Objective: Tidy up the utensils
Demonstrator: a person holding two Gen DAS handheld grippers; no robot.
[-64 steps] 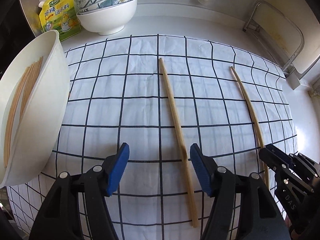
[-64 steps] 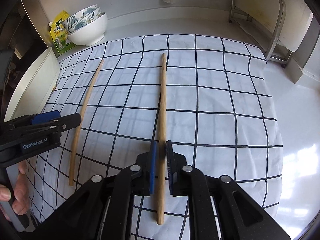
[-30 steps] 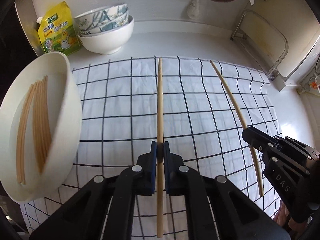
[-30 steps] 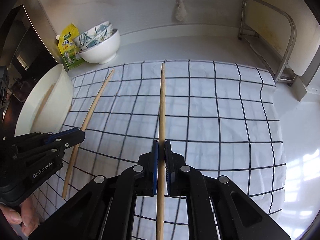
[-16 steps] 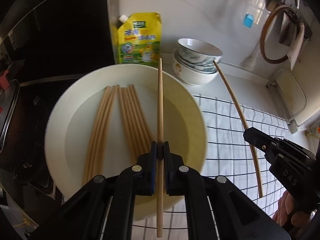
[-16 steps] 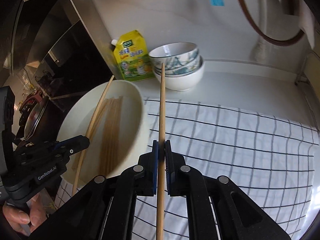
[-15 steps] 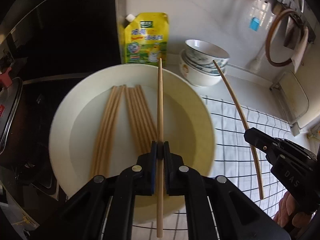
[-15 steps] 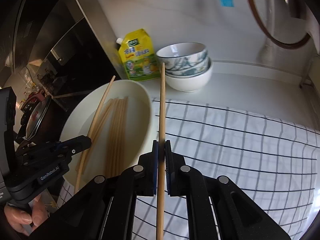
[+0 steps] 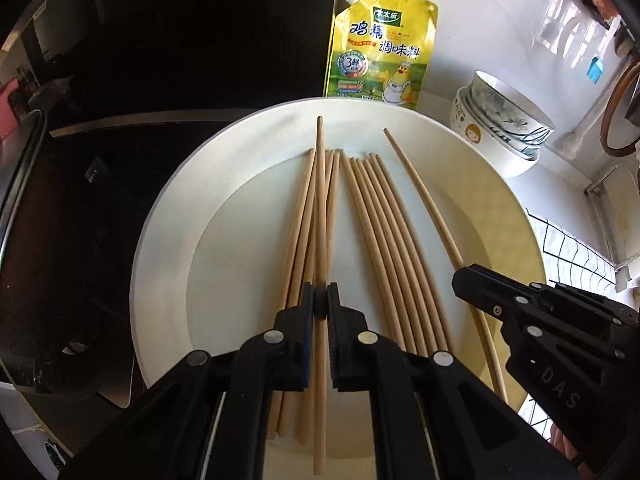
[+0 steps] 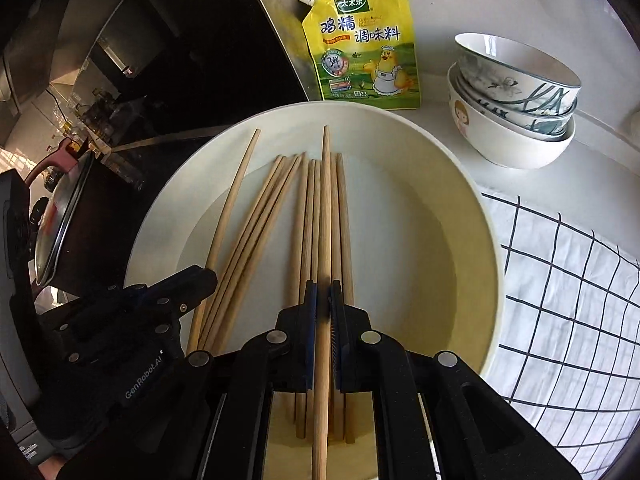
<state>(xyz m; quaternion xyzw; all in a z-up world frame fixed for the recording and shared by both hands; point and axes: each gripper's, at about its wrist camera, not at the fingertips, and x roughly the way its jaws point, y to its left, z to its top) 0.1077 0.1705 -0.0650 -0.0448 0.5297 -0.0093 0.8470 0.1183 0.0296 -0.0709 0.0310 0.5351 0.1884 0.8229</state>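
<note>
A big white plate (image 9: pixel 168 208) (image 10: pixel 476 208) holds several wooden chopsticks (image 9: pixel 384 216) (image 10: pixel 256 224) lying side by side. My left gripper (image 9: pixel 320 308) is shut on one chopstick (image 9: pixel 320 200) and holds it over the plate's left group. It shows at lower left in the right wrist view (image 10: pixel 192 280). My right gripper (image 10: pixel 323 304) is shut on another chopstick (image 10: pixel 325 208) over the plate's right group. In the left wrist view it (image 9: pixel 464 276) shows at right with its chopstick (image 9: pixel 420 192).
A yellow seasoning pouch (image 9: pixel 380 52) (image 10: pixel 360 40) stands behind the plate. Stacked bowls (image 9: pixel 504 132) (image 10: pixel 516 100) sit at the back right. The checked cloth (image 10: pixel 568 300) lies to the right. A dark stove with a pot lid (image 10: pixel 60 208) is at left.
Both grippers have carried their chopsticks from the checked cloth leftwards and now hold them lower, right over the plate. Both stay shut.
</note>
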